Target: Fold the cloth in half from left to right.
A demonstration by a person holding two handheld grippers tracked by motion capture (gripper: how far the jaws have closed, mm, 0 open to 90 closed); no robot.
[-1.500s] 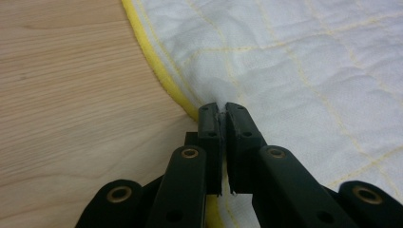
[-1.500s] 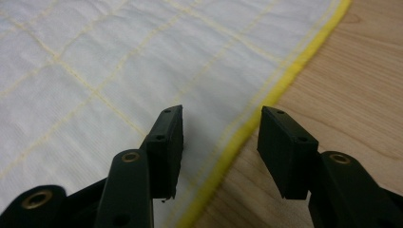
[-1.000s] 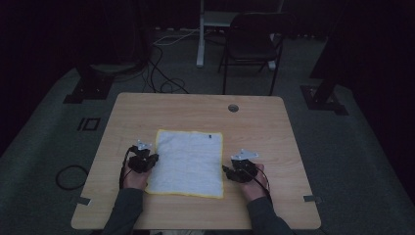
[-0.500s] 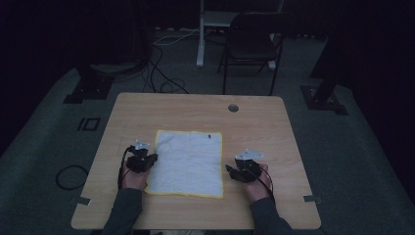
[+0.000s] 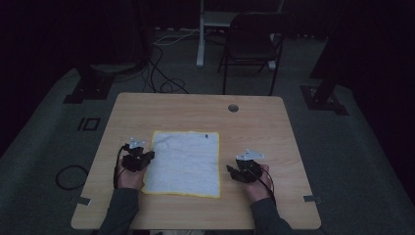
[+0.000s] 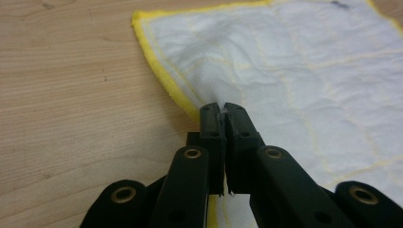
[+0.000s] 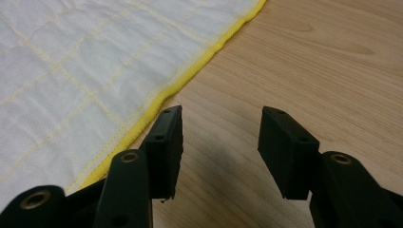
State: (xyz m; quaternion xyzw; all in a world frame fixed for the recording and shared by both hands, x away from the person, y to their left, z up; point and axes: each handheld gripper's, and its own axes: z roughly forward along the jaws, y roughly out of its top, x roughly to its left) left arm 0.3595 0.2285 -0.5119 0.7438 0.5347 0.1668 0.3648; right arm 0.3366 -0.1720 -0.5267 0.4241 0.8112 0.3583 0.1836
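Left tool (image 6: 223, 111) pinches the cloth's (image 5: 183, 161) left hem near the desk's (image 5: 195, 105) front edge; right tool (image 7: 221, 142) half-open, empty, beside it.

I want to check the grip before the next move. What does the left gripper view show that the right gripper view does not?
The left gripper view has the left tool shut on the white cloth, a little fabric pinched between its tips at the cloth's yellow edge. The right gripper view has the right tool open, nothing between its tips, over bare wooden table just beside the yellow hem, not touching it. Both share the same white cloth with faint yellow grid lines, lying flat on the wooden table.
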